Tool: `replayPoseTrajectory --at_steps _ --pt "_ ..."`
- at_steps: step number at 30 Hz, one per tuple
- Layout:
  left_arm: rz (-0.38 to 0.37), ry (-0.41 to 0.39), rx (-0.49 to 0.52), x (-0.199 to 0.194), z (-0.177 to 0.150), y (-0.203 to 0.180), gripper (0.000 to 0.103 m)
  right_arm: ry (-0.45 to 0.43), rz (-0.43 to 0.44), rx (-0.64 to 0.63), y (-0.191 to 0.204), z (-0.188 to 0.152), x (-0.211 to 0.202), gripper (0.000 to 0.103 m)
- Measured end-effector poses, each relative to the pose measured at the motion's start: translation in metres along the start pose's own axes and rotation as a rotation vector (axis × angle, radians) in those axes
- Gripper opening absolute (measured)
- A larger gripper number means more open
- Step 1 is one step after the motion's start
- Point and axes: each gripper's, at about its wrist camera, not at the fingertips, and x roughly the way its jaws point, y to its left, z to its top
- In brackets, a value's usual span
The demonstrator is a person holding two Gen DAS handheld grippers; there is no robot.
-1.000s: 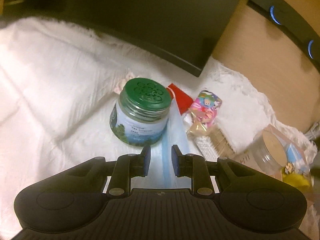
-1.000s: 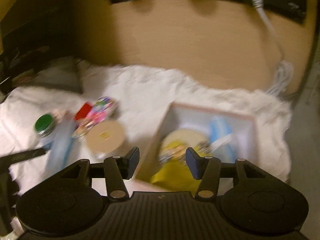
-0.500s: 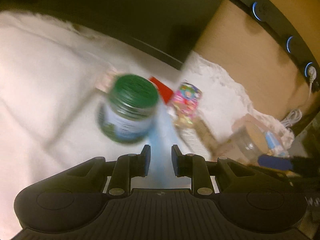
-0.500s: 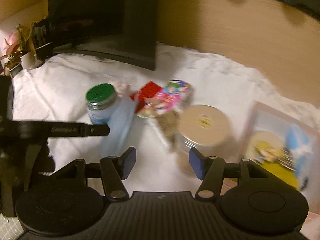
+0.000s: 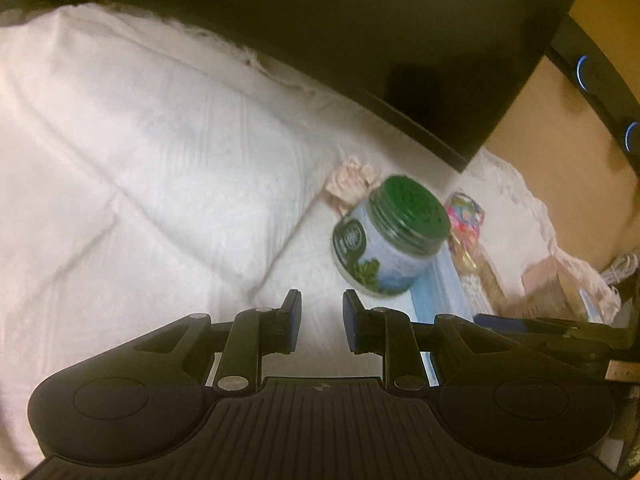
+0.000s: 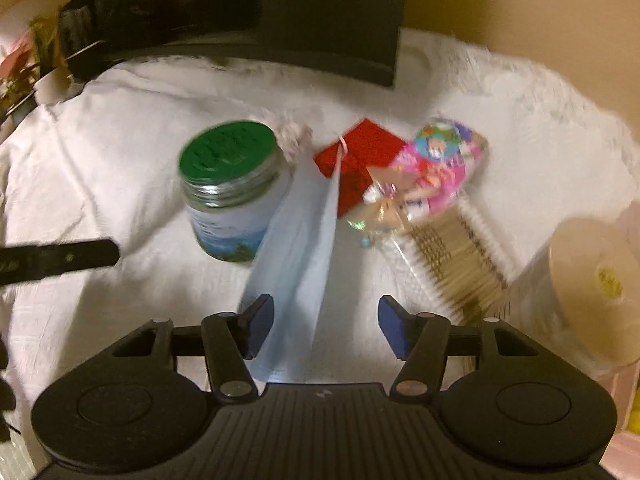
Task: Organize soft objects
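A light blue face mask [image 6: 296, 248] lies on the white cloth [image 6: 120, 160], leaning against a green-lidded jar [image 6: 230, 190]. My right gripper [image 6: 326, 326] is open just above the mask's near end, its left finger beside the mask's edge. The mask [image 5: 438, 292] and the jar [image 5: 390, 236] also show in the left wrist view, to the right of my left gripper [image 5: 322, 320], which stands slightly apart and empty over bare cloth [image 5: 160, 160]. A red pouch [image 6: 360, 160], a colourful packet [image 6: 436, 164] and a small pink fabric piece [image 5: 352, 180] lie near the jar.
A black box [image 6: 260, 12] stands at the back of the cloth. A pack of cotton swabs [image 6: 452, 256] and a round clear container with a beige lid [image 6: 584, 280] sit at the right. A plant [image 6: 24, 68] is at the far left. A wooden panel [image 5: 560, 152] rises behind.
My right gripper swung left from the pink box to over the mask and jar. My left gripper drew back to the left, off the mask, onto bare cloth.
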Motion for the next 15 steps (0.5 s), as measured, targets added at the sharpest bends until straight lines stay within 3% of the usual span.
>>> replayPoseTrajectory --at_steps 1,3,7,15 --pt "-0.004 0.007 -0.001 0.002 -0.001 0.000 0.025 0.006 0.011 0.019 -0.003 -0.002 0.000 0.025" --pt "-0.014 0.019 -0.003 0.006 -0.003 -0.002 0.025 0.039 0.035 0.039 -0.009 -0.004 0.001 0.008" --pt "-0.046 0.032 0.011 0.013 -0.006 -0.013 0.025 0.053 0.049 0.080 -0.017 -0.015 -0.010 0.004" --pt "-0.115 0.070 0.063 0.021 -0.022 -0.047 0.025 0.110 0.208 0.233 -0.031 -0.050 -0.038 0.003"
